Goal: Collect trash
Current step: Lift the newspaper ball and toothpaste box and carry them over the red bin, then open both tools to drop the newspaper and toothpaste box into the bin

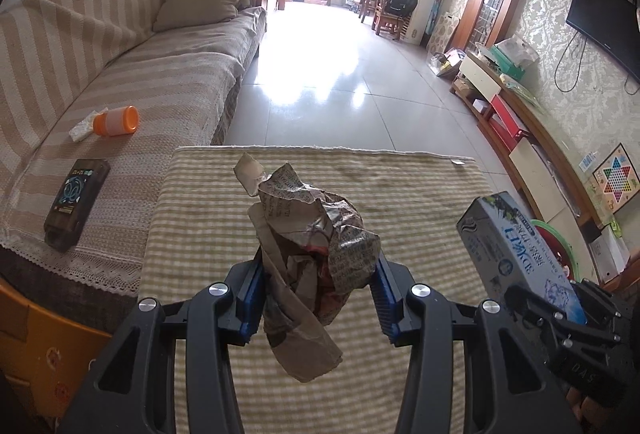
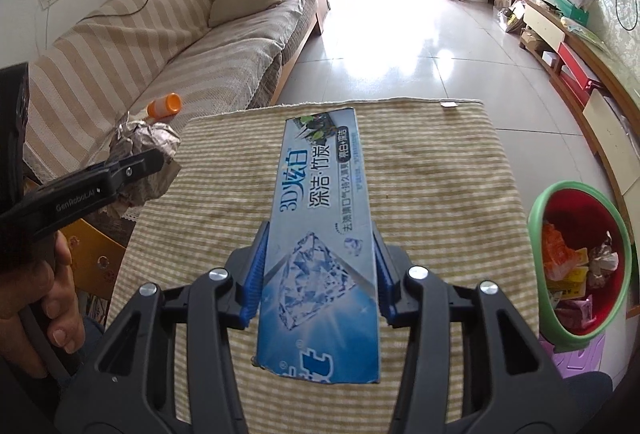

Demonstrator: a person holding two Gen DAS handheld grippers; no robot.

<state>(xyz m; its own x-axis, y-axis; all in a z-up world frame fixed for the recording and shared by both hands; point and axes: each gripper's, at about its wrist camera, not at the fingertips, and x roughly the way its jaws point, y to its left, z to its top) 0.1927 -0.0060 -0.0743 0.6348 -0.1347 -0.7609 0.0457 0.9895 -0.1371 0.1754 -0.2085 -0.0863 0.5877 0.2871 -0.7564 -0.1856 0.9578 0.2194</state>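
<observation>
My left gripper [image 1: 318, 290] is shut on a crumpled brown paper wad [image 1: 310, 238], held above the striped table cloth [image 1: 400, 186]. The wad also shows at the left of the right wrist view [image 2: 148, 154]. My right gripper [image 2: 318, 274] is shut on a blue toothpaste box [image 2: 320, 234], held lengthwise above the cloth; the box shows at the right of the left wrist view [image 1: 520, 254]. A red bin with a green rim [image 2: 538, 234] stands on the floor right of the table and holds several wrappers.
A striped sofa [image 1: 120, 74] lies left of the table, with an orange-capped bottle [image 1: 116, 121], a tissue [image 1: 82, 130] and a dark box [image 1: 76, 202] on it. A TV cabinet [image 1: 516, 114] runs along the right wall. An orange stool [image 2: 94, 254] stands at the table's left.
</observation>
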